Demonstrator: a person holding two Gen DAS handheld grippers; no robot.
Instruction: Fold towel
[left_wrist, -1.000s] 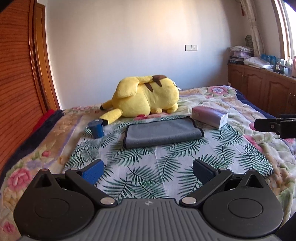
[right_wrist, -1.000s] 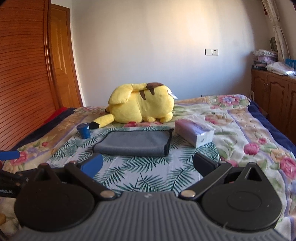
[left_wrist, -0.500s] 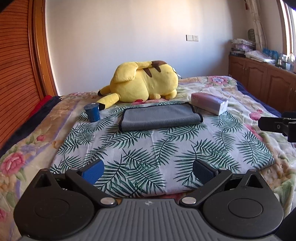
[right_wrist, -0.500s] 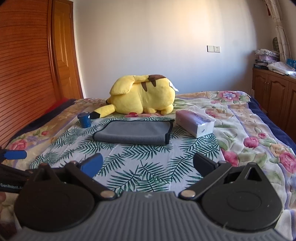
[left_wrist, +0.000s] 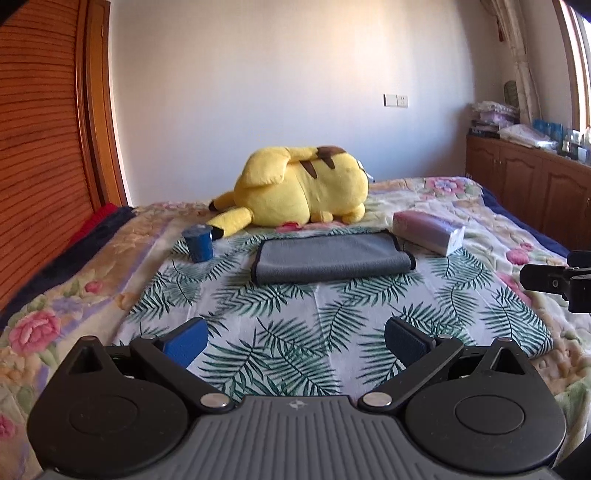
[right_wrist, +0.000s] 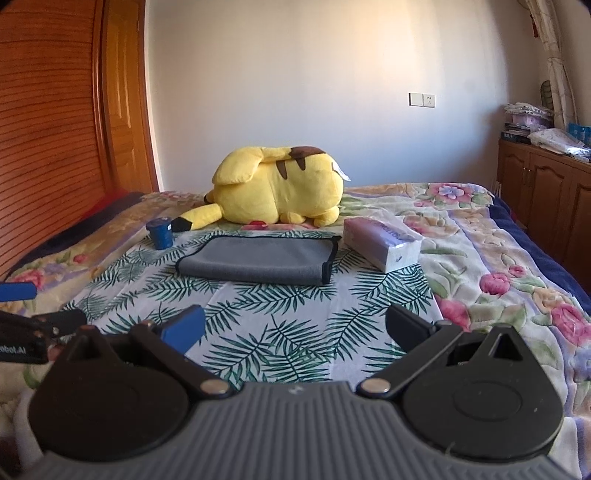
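Note:
A grey towel (left_wrist: 330, 258) with dark trim lies folded on a palm-leaf cloth (left_wrist: 295, 325) on the bed; it also shows in the right wrist view (right_wrist: 258, 260). My left gripper (left_wrist: 295, 339) is open and empty, held well back from the towel above the cloth's near part. My right gripper (right_wrist: 293, 328) is open and empty, also well back from the towel. Part of the right gripper shows at the right edge of the left wrist view (left_wrist: 554, 282). Part of the left gripper shows at the left edge of the right wrist view (right_wrist: 33, 328).
A yellow plush toy (left_wrist: 303, 195) lies behind the towel. A blue cup (left_wrist: 199, 243) stands left of the towel. A tissue pack (left_wrist: 428, 232) lies to its right. A wooden wardrobe (left_wrist: 40, 147) is on the left, cabinets (left_wrist: 532, 184) on the right.
Both grippers have pulled back and lifted their view, so the towel looks farther off. Both stay open and empty. The towel has not moved.

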